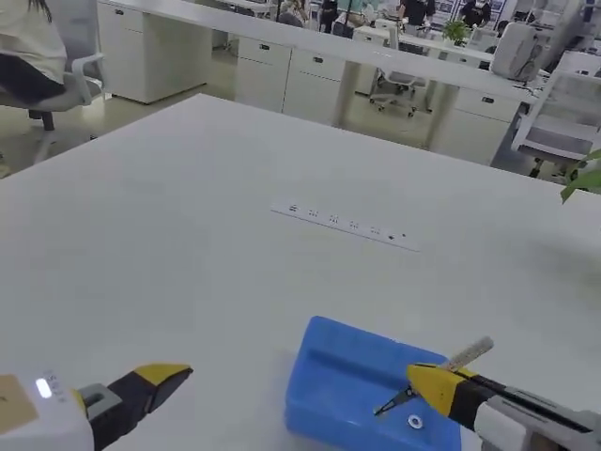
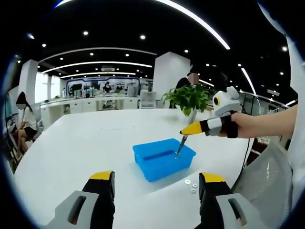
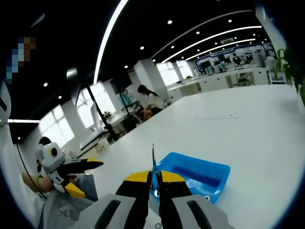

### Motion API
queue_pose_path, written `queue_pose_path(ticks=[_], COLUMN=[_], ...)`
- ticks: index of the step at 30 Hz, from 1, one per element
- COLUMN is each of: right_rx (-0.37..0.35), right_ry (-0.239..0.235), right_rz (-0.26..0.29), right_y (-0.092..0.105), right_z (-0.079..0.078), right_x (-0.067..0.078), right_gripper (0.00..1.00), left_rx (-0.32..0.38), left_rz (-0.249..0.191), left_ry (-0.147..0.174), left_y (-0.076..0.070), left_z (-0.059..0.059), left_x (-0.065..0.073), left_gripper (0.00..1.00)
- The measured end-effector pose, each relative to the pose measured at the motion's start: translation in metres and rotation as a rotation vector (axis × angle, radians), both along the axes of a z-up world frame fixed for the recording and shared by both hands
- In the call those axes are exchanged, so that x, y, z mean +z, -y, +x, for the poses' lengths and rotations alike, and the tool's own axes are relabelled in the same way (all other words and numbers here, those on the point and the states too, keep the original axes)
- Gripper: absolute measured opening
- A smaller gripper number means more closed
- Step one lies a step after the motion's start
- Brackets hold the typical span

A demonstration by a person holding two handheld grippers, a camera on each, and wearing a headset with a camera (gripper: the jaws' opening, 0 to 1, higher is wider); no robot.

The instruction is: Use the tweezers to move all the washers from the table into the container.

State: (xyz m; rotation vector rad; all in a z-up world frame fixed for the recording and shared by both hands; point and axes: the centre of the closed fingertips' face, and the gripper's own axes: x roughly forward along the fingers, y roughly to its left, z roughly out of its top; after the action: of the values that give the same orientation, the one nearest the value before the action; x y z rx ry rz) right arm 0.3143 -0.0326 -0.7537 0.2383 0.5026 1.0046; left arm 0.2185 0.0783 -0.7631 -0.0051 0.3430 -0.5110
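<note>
— Where does everything sit?

— Lower left of the head view, the left tongs (image 1: 169,383) hang wide apart and empty. In the lower middle is the blue container (image 1: 343,371), with one washer (image 1: 414,422) inside. At the lower right, the right tongs (image 1: 423,381) pinch narrow on the tweezers (image 1: 470,355), whose tips are over the container.

— And the rest?

— Three washers (image 2: 190,185) lie on the counter (image 2: 86,143), just beside the container at the lower right of the left gripper view.

— What could go wrong?

— The tweezers may twist in the tongs. A flat washer pinched off-centre could flick away, and the counter's edge looks near on that side. A low pass could shove the container. There is broad open room above it, up to the socket strip (image 1: 343,224).
</note>
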Motion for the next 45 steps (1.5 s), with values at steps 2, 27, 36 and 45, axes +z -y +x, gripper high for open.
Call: queue_pose_path(ticks=[2,27,36,45], right_rx=[-0.015,-0.089,-0.065,-0.016], right_ry=[-0.005,-0.066,-0.038,0.01], right_rz=[0.003,-0.176,-0.232,-0.271], right_y=[0.002,0.017,0.019,0.015], right_z=[0.005,0.044,0.051,0.048], right_x=[-0.001,-0.057,-0.068,-0.069], right_gripper=[0.03,0.03,0.03,0.03], left_rx=[0.0,-0.009,-0.016,-0.017], left_rz=[0.001,0.001,-0.002,-0.012], left_ry=[0.0,-0.007,-0.014,-0.012], left_y=[0.0,0.0,0.001,0.001], left_z=[0.0,-0.002,-0.001,0.0], left_x=[0.0,-0.001,-0.003,-0.003], left_gripper=[0.72,0.72,0.72,0.72])
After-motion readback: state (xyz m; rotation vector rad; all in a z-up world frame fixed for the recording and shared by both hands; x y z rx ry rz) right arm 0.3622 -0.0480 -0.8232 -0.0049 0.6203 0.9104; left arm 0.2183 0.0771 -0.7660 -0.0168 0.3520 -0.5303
